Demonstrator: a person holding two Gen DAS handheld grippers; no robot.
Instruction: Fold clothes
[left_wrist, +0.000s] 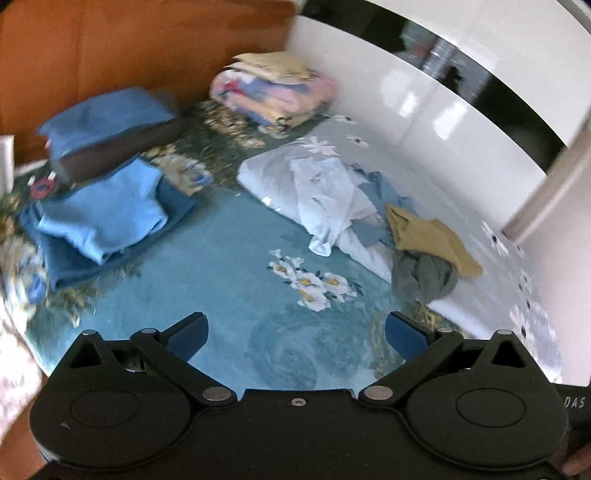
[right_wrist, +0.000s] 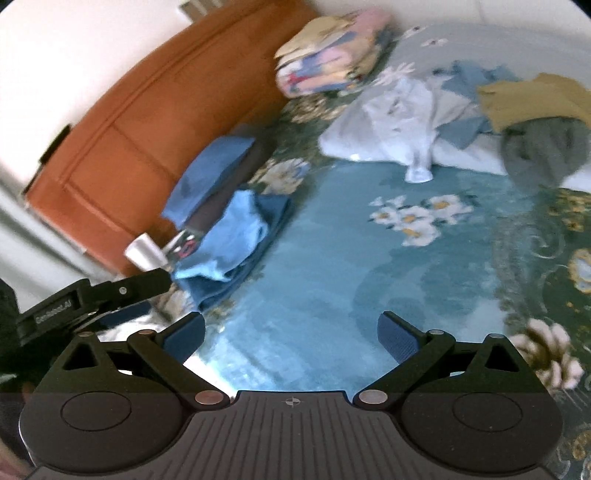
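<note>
My left gripper (left_wrist: 295, 334) is open and empty above the teal floral bedspread (left_wrist: 221, 266). My right gripper (right_wrist: 291, 334) is open and empty above the same bedspread (right_wrist: 314, 266). A loose pile of clothes lies ahead on the right: a pale blue garment (left_wrist: 325, 199), a mustard one (left_wrist: 432, 240) and a grey one (left_wrist: 424, 278). In the right wrist view the same pile shows at the top right, with the pale garment (right_wrist: 402, 122), the mustard one (right_wrist: 532, 99) and the grey one (right_wrist: 543, 151). Folded blue clothes (left_wrist: 103, 218) sit stacked on the left, also seen in the right wrist view (right_wrist: 232, 236).
A folded floral quilt (left_wrist: 273, 92) lies at the head of the bed by an orange headboard (left_wrist: 110, 48). A blue-and-dark folded stack (left_wrist: 107, 129) sits beside it. A white glossy wall (left_wrist: 424, 107) bounds the right side. My left gripper's body (right_wrist: 92, 295) shows at the left of the right wrist view.
</note>
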